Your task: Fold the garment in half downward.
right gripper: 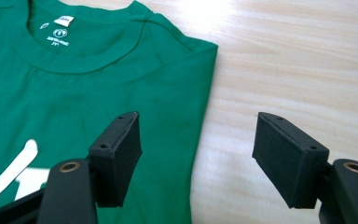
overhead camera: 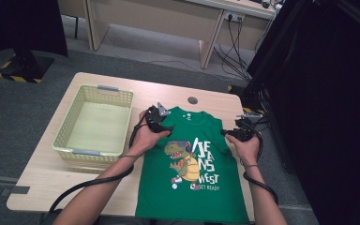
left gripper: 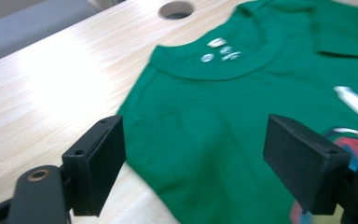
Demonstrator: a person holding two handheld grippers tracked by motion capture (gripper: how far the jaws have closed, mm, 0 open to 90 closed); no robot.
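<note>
Green T-shirt lying flat, print up, beside yellow basket. Left gripper and right gripper hovering over its shoulders, jaws wide, holding nothing. Likely fold: pinching both shoulder edges evenly is mattering.

Bare table lies open around the shirt; the basket blocks the left.

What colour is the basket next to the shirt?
The basket is pale yellow-green; the high view shows it best.
</note>
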